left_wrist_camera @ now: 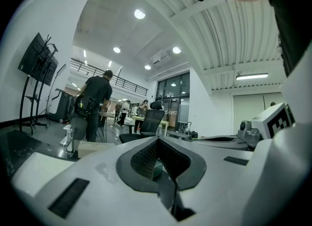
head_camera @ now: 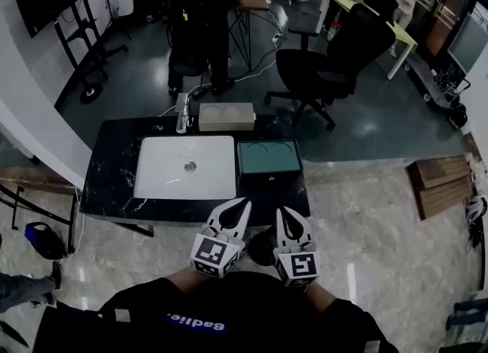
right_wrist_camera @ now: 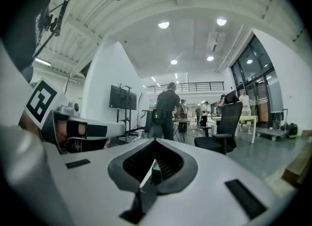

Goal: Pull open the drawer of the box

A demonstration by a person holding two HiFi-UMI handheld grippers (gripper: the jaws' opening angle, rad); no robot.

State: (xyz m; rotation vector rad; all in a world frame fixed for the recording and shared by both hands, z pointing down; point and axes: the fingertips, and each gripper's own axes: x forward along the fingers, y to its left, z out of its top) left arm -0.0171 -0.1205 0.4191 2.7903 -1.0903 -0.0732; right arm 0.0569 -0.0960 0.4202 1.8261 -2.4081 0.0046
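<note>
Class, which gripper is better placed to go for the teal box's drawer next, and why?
Right, probably. The right gripper sits squarely before the teal box; the left gripper sits mostly before the white tray, angled across. Both have jaws together and touch nothing.

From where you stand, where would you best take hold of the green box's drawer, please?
Take the small dark knob on the front face of the green box, coming from the near table edge. That face points toward you, and the knob seems its only protruding part.
</note>
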